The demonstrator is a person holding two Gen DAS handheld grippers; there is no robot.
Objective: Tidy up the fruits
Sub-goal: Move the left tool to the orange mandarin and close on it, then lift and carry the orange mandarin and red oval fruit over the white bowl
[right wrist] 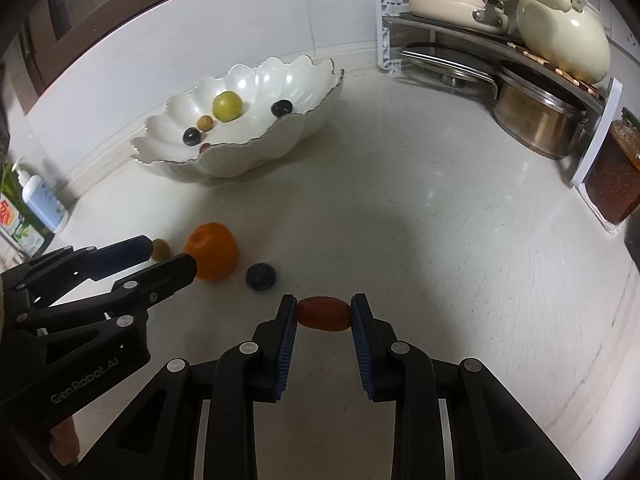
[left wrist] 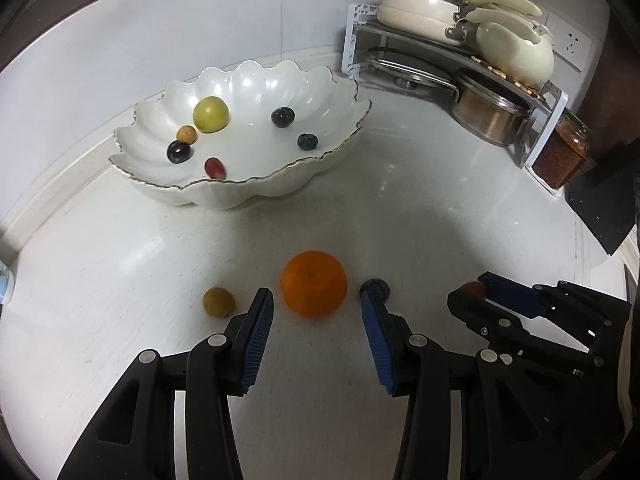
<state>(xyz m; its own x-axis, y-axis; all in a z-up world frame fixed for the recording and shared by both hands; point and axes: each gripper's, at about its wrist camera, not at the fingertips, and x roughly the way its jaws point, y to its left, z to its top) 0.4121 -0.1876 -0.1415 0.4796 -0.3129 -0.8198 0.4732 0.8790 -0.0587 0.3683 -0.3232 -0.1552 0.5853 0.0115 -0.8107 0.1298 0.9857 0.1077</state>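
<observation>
tomato pinched between right tongs.

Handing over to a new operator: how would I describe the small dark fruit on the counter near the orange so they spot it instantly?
Start at the white scalloped bowl by the back wall, then come forward across the counter to the orange. The dark blue round fruit lies just right of it, apart from it. Unlike the brownish fruit left of the orange and the red fruit in the right gripper, it is near-black.
</observation>
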